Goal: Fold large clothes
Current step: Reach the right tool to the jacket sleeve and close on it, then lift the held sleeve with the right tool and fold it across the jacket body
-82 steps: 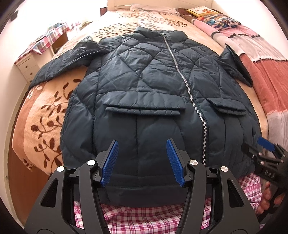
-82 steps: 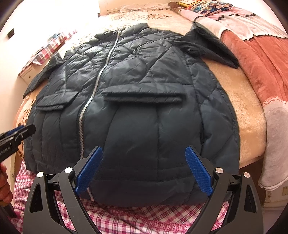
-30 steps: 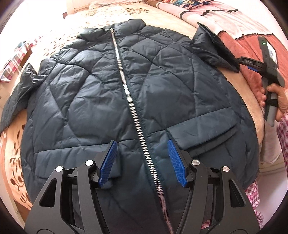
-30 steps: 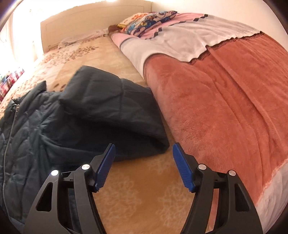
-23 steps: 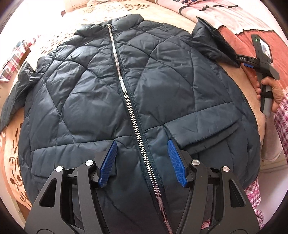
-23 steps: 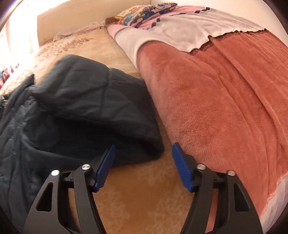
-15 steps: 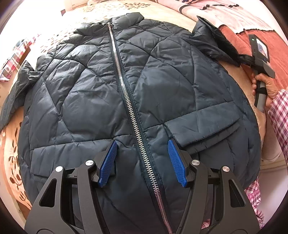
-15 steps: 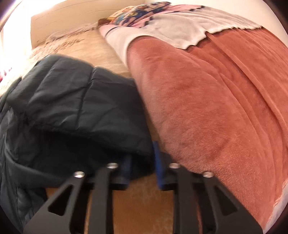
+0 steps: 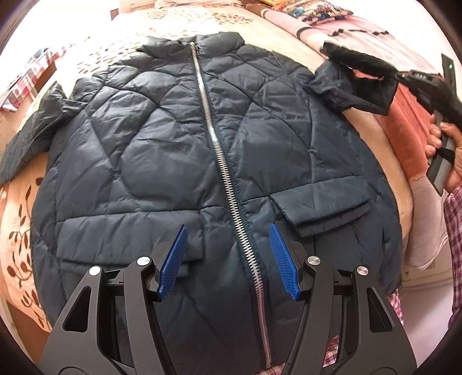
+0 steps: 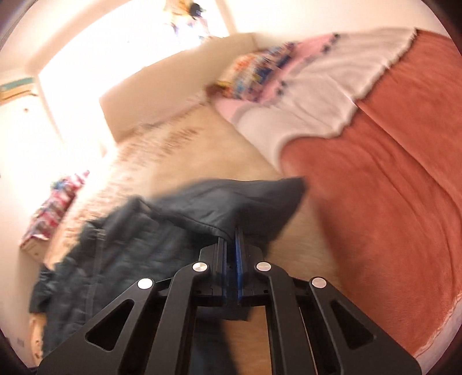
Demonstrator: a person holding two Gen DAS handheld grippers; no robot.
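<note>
A dark quilted jacket (image 9: 173,150) lies front up on the bed, its silver zipper (image 9: 219,161) closed. My left gripper (image 9: 228,253) hovers open over the lower zipper, between the two flap pockets, with nothing between its blue pads. The jacket's right sleeve (image 9: 361,86) is raised off the bed at the upper right. In the right wrist view my right gripper (image 10: 231,233) is closing, and its jaws pinch the cuff edge of that sleeve (image 10: 231,199), which hangs in front of it. The left sleeve (image 9: 26,138) lies spread at the far left.
A folded salmon blanket (image 10: 389,187) with a white and pink cover runs along the bed's right side. A patterned pillow (image 9: 314,11) and the headboard (image 10: 173,86) are at the far end. A bedside unit with a checked cloth (image 9: 17,86) stands left. A hand (image 9: 444,144) holds the right gripper's handle.
The right gripper closed on the sleeve's cuff and lifted it off the bed, tilting upward. The left gripper shifted slightly over the jacket and stayed open.
</note>
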